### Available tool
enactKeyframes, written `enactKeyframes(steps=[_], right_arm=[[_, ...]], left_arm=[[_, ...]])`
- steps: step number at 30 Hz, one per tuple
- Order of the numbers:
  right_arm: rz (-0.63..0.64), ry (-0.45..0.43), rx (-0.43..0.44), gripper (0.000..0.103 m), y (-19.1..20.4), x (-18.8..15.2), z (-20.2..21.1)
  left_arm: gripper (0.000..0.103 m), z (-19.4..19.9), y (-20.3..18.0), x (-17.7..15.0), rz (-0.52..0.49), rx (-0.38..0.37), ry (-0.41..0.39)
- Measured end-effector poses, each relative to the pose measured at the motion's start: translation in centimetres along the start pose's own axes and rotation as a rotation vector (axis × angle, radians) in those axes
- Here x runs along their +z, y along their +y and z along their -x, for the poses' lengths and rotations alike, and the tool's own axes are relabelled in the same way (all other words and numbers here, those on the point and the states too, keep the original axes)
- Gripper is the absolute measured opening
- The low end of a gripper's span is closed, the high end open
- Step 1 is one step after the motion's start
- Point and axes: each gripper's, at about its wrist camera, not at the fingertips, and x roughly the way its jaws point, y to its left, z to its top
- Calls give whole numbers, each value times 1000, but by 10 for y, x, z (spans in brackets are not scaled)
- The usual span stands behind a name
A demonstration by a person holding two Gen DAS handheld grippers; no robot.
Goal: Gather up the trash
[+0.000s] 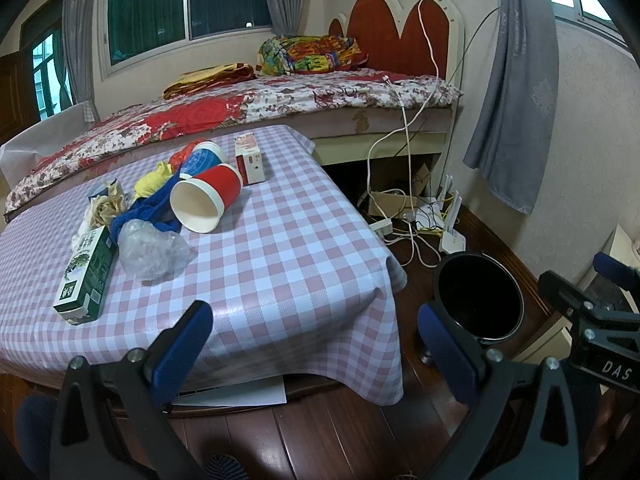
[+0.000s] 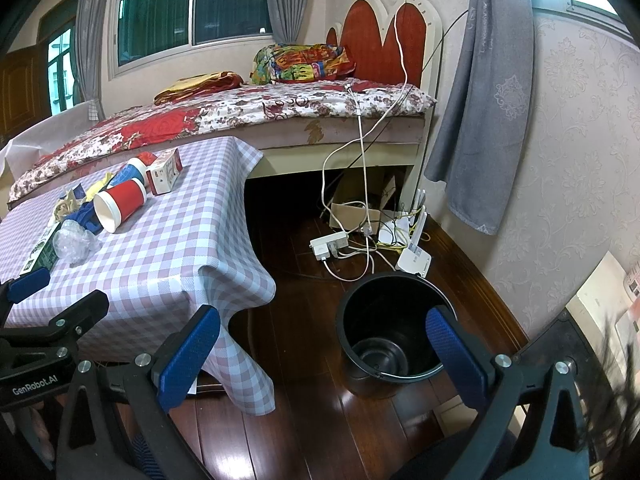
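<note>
Trash lies on a table with a pink checked cloth [image 1: 280, 264]: a red paper cup [image 1: 206, 198] on its side, a blue cup [image 1: 206, 158], a red-and-white carton [image 1: 250, 158], a green carton [image 1: 86, 276], a crumpled clear plastic bag [image 1: 152, 250], blue cloth [image 1: 148, 210] and crumpled paper [image 1: 106, 202]. A black bin [image 2: 394, 332] stands on the floor to the table's right. My left gripper [image 1: 316, 344] hangs open over the table's near corner, holding nothing. My right gripper [image 2: 324, 348] is open and empty, low between table and bin [image 1: 478, 294].
A bed [image 1: 248, 108] with a floral cover stands behind the table. Cables, a power strip [image 2: 330, 246] and a router [image 2: 414, 258] lie on the wooden floor under the bed's end. A grey curtain [image 2: 480, 100] hangs on the right wall.
</note>
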Motion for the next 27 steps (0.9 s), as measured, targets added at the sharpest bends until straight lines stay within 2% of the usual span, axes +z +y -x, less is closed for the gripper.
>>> enactKeyframes(steps=[27], right_arm=[[6, 2, 2, 103, 3, -1, -1]], left_arm=[[103, 0, 2, 2, 16, -6, -1]])
